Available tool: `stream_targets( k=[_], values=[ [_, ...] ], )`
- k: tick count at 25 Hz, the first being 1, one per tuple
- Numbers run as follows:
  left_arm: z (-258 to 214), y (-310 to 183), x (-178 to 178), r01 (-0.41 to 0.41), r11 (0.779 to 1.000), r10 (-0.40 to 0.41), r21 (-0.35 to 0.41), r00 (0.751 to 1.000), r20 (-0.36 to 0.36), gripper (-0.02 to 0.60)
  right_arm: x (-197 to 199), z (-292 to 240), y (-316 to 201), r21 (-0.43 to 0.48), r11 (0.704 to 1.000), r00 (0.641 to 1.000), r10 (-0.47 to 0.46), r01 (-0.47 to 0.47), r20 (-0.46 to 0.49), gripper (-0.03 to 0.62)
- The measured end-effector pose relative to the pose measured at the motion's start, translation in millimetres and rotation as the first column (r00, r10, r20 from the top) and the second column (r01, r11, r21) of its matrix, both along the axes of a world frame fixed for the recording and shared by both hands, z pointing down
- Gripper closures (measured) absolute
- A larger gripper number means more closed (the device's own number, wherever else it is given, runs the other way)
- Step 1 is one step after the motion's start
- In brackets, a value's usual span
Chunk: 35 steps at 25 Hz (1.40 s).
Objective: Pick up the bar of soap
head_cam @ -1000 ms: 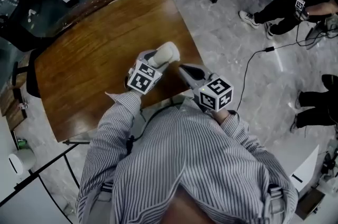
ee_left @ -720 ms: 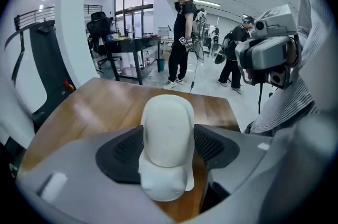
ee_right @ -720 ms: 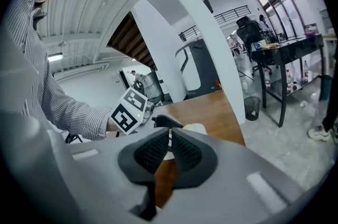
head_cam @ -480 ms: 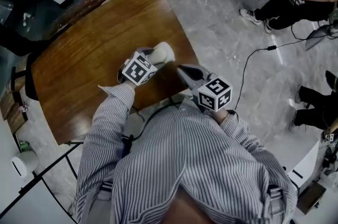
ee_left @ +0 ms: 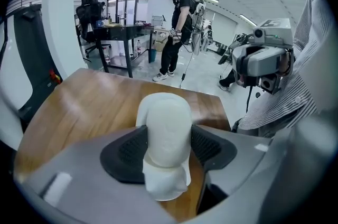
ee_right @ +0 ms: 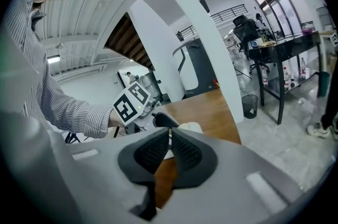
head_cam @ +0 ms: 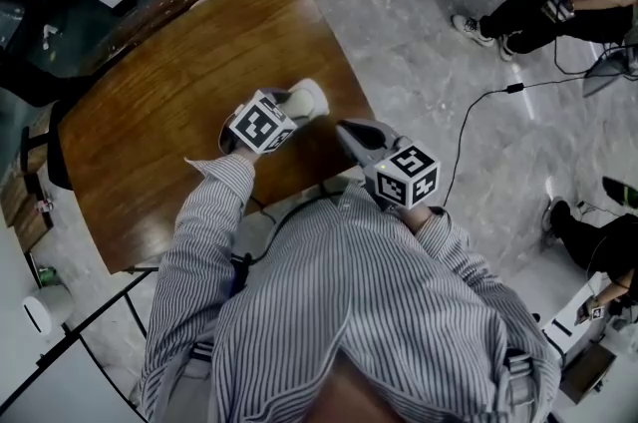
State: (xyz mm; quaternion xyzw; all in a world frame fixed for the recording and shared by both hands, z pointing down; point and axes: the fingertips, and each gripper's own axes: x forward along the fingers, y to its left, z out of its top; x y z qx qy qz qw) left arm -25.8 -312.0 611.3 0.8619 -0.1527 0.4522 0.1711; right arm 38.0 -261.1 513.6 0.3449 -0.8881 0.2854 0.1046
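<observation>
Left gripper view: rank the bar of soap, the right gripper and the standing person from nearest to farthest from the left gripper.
1. Bar of soap, dead centre, between the closing fingers.
2. Right gripper, off to the right.
3. Standing person, far back on the floor, near centre.

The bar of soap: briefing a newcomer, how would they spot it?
On the brown wooden table, near its edge, the jaws of the left gripper are closing. The bar of soap is the rounded off-white lump between them, the only loose thing there.
</observation>
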Motion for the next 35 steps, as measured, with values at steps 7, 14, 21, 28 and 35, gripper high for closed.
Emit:
stream_targets(
  k=[7,14,21,28,35],
  values=[
    [-21,0,2,0.069,0.998,-0.068,0.007,0.993,-0.099,0.316,0,-3,0,0.011,1.000,1.000,0.000,0.000,0.006,0.588],
    [-93,9,9,0.252,0.967,-0.231,-0.020,0.850,-0.474,0.316,-3,-25,-9,0.096,0.995,0.998,0.000,-0.005,0.056,0.588],
    [-183,16,-8,0.424,0.905,-0.290,-0.032,0.560,-0.776,0.316,-5,-60,-26,0.170,0.981,0.979,0.061,-0.095,0.192,0.588],
    [-202,30,-33,0.553,0.831,-0.304,-0.057,0.365,-0.880,0.316,-15,-73,-24,0.185,0.976,0.970,0.068,-0.113,0.234,0.591],
    [-193,38,-37,0.571,0.815,-0.337,-0.095,0.333,-0.881,0.317,-27,-78,-21,0.221,0.972,0.982,0.041,-0.082,0.182,0.592]
  ],
)
